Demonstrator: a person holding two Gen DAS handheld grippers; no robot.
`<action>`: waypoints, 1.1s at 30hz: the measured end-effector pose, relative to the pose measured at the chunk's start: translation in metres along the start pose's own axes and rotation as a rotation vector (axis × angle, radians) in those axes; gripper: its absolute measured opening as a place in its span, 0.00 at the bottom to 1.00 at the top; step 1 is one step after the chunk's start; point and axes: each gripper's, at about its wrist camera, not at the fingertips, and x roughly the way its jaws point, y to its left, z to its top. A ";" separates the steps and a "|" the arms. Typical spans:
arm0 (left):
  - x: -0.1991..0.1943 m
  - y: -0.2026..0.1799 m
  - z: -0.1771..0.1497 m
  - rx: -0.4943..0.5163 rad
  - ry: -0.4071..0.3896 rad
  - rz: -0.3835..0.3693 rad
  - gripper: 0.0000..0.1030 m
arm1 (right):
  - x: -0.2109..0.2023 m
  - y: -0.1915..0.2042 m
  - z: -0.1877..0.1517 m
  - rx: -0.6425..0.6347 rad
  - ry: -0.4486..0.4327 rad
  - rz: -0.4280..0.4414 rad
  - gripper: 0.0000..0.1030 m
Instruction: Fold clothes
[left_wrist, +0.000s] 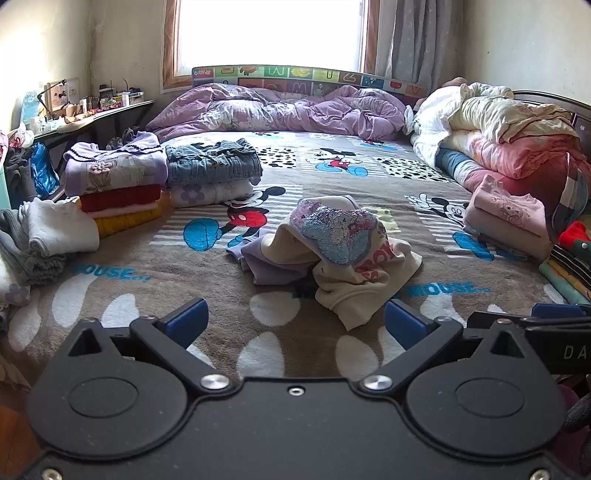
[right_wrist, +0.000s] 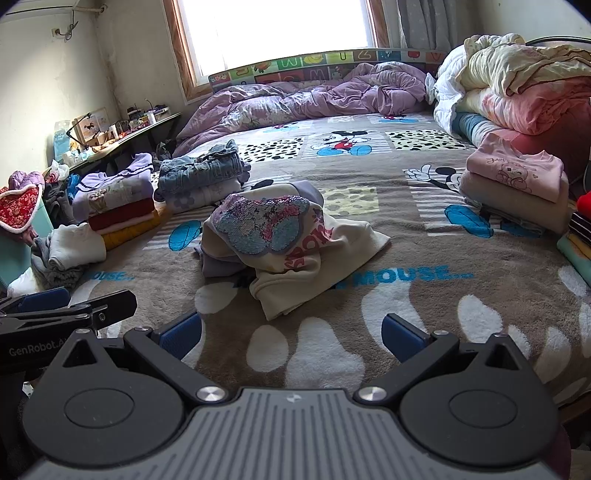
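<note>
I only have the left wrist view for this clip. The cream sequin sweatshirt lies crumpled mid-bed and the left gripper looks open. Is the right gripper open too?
Observer: Yes, the right gripper is open and empty, short of the cream sequin sweatshirt.
Operator: Anything at far left beyond my frame?
Observer: A red heart-shaped cushion sits there, past the white folded garment.
Operator: Can you read the left gripper's branding?
Observer: Its side reads GenRobot on the left gripper.

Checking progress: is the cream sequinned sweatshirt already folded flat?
No, the cream sequinned sweatshirt lies crumpled in a heap on the cartoon-mouse blanket.
</note>
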 end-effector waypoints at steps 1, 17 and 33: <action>0.000 0.000 0.000 0.000 0.000 0.000 1.00 | 0.000 0.000 0.000 0.000 0.001 0.001 1.00; 0.012 0.004 0.000 -0.031 0.016 -0.026 1.00 | 0.007 -0.013 -0.002 0.054 0.001 0.043 1.00; 0.087 0.045 0.007 -0.193 0.033 -0.092 1.00 | 0.066 -0.043 0.013 0.137 -0.039 0.197 1.00</action>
